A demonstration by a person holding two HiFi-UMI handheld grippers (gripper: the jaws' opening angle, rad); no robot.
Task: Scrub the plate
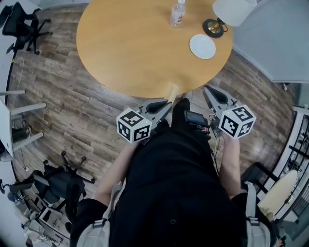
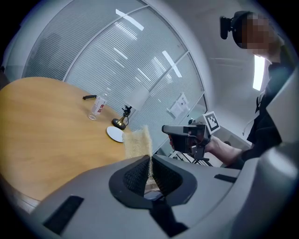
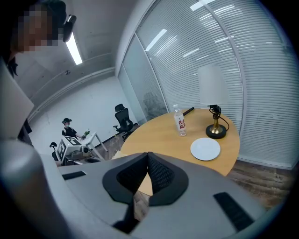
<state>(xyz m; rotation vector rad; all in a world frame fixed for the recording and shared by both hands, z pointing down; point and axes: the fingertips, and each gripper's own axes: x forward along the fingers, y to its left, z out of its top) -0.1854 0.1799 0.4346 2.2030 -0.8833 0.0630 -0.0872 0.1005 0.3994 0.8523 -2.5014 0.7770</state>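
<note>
Closest to the head camera, a dark-clothed torso is seen, with both grippers held out in front of it, short of the round wooden bench [image 1: 130,53]. The left gripper [image 1: 165,104] is clamped on a pale yellow sponge [image 1: 171,90], which is pinched by its lower edge and stands up between the jaws in the left gripper view; whether its tip touches the bench rim or merely overlaps it from above cannot be settled from the head view. The right gripper [image 1: 211,91] is held with its jaws pressed together and nothing is seen between them in the right gripper view. The white plate [image 1: 202,47] is found on the far right part of the bench, just beside the brass lamp base [image 1: 212,27] and near a clear bottle [image 1: 177,13], well apart from both grippers. The scrubbing is judged not yet begun: the tool is in hand, but the approach to the plate is the step under way. For the next move, the sponge would have to be carried across the bench and laid flat on the plate, and the plate would probably need to be steadied by the right gripper so that it is not pushed toward the lamp.
</note>
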